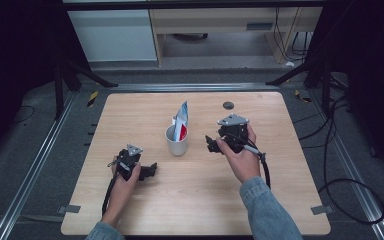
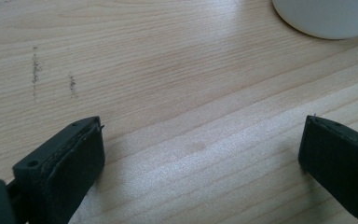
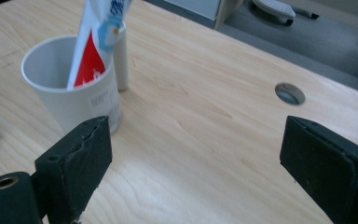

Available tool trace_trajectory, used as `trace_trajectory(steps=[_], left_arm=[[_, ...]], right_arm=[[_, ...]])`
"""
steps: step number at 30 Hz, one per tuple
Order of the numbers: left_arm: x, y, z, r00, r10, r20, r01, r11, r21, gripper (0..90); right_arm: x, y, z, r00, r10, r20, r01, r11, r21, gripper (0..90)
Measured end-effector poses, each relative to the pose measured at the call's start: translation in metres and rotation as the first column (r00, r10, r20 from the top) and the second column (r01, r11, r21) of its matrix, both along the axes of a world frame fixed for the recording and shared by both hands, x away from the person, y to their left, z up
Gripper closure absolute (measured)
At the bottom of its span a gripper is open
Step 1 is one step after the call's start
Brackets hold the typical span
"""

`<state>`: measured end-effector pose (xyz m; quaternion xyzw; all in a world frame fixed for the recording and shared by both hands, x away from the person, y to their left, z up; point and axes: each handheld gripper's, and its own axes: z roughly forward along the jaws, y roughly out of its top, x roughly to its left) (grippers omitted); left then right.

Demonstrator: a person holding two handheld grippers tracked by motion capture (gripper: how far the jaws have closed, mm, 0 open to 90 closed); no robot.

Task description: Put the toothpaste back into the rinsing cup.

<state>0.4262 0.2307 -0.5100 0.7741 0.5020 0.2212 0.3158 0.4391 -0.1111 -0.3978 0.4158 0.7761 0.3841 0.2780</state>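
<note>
White cup mid-table holding upright toothpaste tube, left gripper and right gripper flanking, jaws spread, empty.

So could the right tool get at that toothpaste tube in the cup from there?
Probably yes: the right tool is open, beside the cup, with bare table between, and the toothpaste tube sticks up above the rim.

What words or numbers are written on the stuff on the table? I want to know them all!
None can be read.
Toothpaste tube standing in the cup: blue lettering near its top, too blurred and cut off to read.
White cup: a small grey printed label on its side, too small to read.
Wooden table: no writing, just a round hole.
</note>
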Motion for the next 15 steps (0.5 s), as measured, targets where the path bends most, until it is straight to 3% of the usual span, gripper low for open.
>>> trace_trajectory(steps=[6,10,15], left_arm=[[0.000,-0.004,0.000,1.0000,-0.007,0.000,0.007,1.0000,0.000,0.0],[0.000,-0.005,0.000,1.0000,-0.008,-0.001,0.008,1.0000,0.000,0.0],[-0.001,-0.005,0.000,0.9999,-0.012,0.001,0.012,0.9999,0.002,0.0]], right_arm=[[-0.010,-0.021,-0.004,0.9996,-0.020,-0.022,0.020,0.9998,0.002,8.8],[-0.014,-0.031,-0.004,0.9999,-0.010,-0.012,0.009,0.9997,-0.025,8.6],[-0.017,-0.046,-0.011,0.9995,-0.028,-0.017,0.027,0.9993,-0.025,8.6]])
